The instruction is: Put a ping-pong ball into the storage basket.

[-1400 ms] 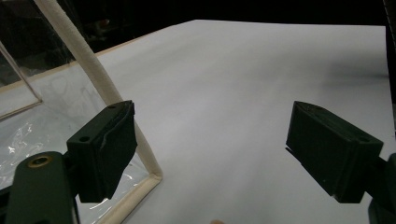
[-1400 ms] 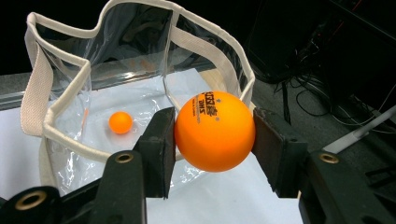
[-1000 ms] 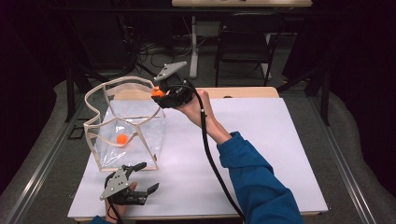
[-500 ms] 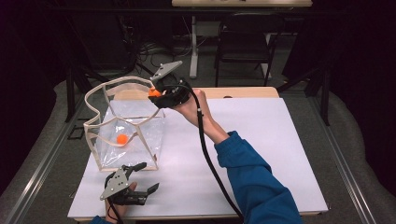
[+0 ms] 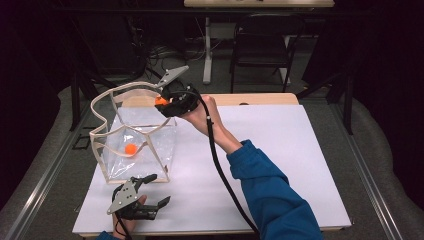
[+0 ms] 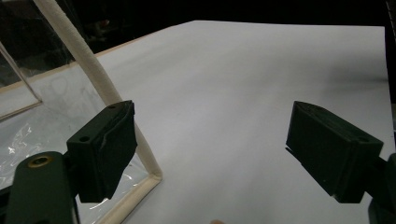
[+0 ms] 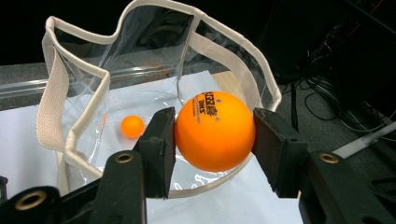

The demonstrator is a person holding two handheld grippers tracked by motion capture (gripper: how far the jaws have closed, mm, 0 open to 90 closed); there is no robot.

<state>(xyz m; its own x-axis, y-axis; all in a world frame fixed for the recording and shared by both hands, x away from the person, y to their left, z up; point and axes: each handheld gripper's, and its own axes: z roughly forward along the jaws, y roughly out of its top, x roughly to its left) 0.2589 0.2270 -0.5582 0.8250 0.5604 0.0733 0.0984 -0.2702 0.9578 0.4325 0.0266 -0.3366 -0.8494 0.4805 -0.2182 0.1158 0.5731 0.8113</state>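
Between the right claw (image 7: 212, 140) pads: orange ping-pong ball (image 7: 215, 131), clamped, above the clear plastic bag with cream trim (image 7: 70, 140); second small orange ball (image 7: 132, 126) inside, below. Left claw (image 6: 210, 154) wide open, empty, on the desk (image 6: 243, 84) beside the bag's corner.

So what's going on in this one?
A person is putting orange balls into a clear bag on the table. The right hand-held gripper is shut on one ball above the bag's open top; another ball already lies inside. The left hand-held gripper rests open beside the bag.
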